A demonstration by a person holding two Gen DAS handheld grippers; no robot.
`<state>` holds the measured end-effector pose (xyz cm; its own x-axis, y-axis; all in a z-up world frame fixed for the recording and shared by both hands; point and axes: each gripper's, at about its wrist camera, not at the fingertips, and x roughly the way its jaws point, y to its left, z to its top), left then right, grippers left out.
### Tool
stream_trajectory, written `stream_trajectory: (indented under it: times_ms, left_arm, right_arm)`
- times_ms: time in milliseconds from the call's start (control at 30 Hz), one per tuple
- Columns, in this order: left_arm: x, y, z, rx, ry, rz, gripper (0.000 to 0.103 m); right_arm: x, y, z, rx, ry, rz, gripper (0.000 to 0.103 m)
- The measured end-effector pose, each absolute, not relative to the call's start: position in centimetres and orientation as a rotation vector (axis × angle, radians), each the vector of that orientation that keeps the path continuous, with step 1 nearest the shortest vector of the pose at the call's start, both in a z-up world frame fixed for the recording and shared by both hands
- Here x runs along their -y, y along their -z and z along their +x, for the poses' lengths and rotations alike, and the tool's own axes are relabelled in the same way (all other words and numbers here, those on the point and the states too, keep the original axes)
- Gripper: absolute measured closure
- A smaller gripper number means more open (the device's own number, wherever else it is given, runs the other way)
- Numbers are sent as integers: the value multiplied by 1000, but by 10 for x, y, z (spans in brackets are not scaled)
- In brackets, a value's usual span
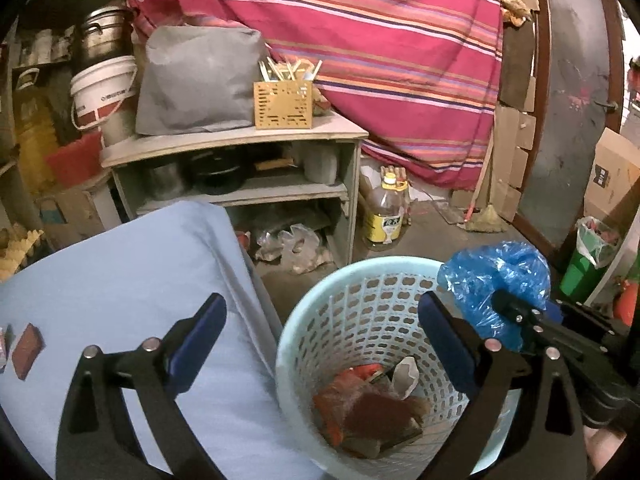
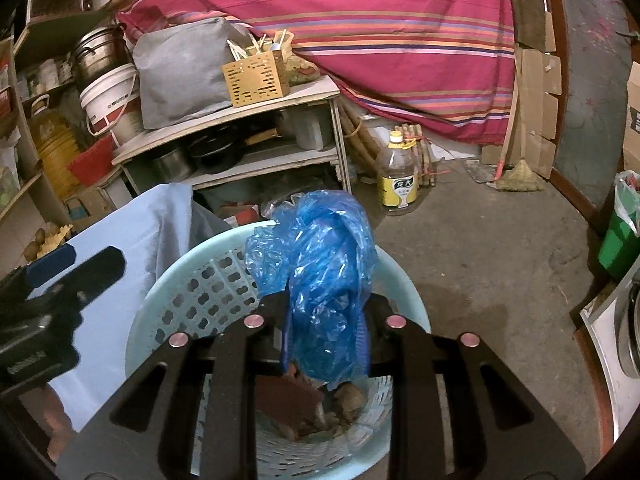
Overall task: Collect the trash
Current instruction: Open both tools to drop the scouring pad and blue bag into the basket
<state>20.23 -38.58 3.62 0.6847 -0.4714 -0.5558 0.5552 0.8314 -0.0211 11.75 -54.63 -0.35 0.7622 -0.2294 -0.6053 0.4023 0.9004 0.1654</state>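
A pale blue perforated basket stands on the floor beside a table draped in light blue cloth. Red and brown scraps lie at its bottom. My right gripper is shut on a crumpled blue plastic bag and holds it above the basket's mouth. My left gripper hangs wide open over the basket's left rim, nothing between its fingers. A small brown packet lies on the cloth at the left.
A grey shelf unit with pots, a grey bag and a yellow holder stands behind the table. An oil bottle and a broom are on the concrete floor. A green bin stands at right. A striped cloth hangs behind.
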Motion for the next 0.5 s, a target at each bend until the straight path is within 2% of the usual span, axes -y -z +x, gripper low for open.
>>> stream_trajectory:
  times_ms: [100, 133, 167, 233, 400, 500]
  left_arm:
    - [373, -41, 204, -569, 559, 145, 9]
    - [371, -43, 205, -566, 552, 142, 9]
    - [366, -44, 205, -563, 544, 138, 9]
    - [355, -47, 208, -560, 529, 130, 9]
    - [324, -52, 213, -551, 490, 115, 8]
    - [299, -51, 216, -546, 458, 113, 8]
  right_arm:
    - [543, 2, 121, -606, 333, 296, 77]
    - [541, 2, 122, -603, 329, 291, 74]
    - [539, 2, 123, -602, 327, 286, 62]
    - [534, 1, 127, -605, 325, 277, 44]
    - [525, 3, 137, -638, 358, 232, 35]
    - [519, -4, 138, -610, 367, 240, 20]
